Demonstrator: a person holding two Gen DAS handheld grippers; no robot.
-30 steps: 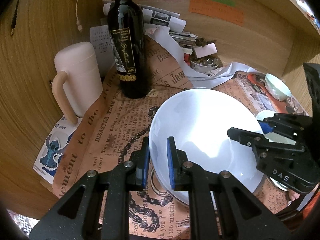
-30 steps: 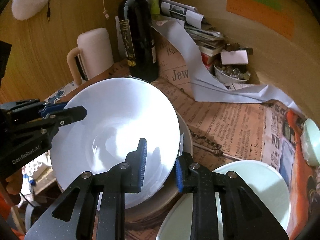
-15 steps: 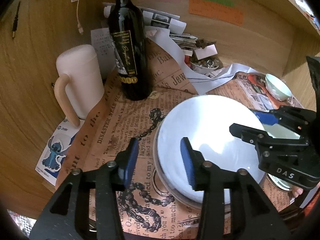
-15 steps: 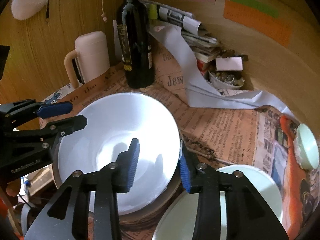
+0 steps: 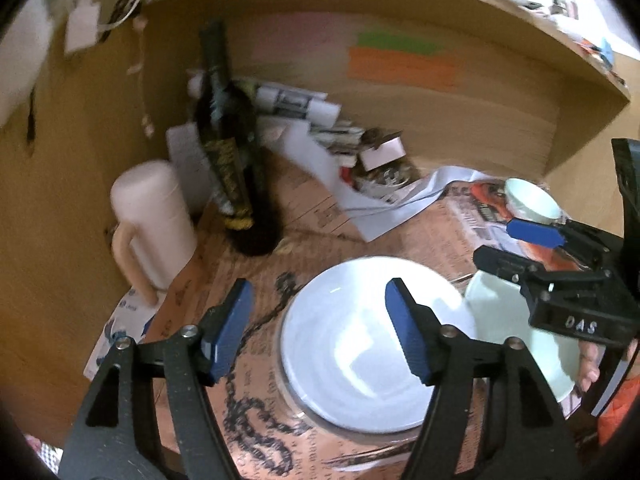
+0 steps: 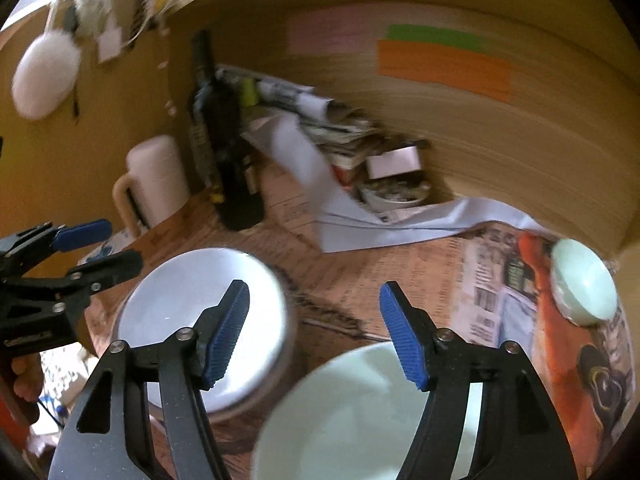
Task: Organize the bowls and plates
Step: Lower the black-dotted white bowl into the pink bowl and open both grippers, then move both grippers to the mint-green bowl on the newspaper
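Both grippers opening above the white bowl (image 5: 352,356).
Left gripper (image 5: 318,328) and right gripper (image 6: 314,330) hold nothing, jaws apart; pale plate (image 6: 360,412) just right of the bowl.

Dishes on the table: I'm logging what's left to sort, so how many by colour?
White: 1, the big bowl on a stack.
Pale green: 2, a large bowl and a small bowl.
Total: 3.

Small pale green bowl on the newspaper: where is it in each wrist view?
Left wrist: small green bowl at the right edge, upper middle, just above the right gripper's blue pad.
Right wrist: same bowl far right, mid-height, on the orange print.
Shared landmark: the dark wine bottle, upper left in both.
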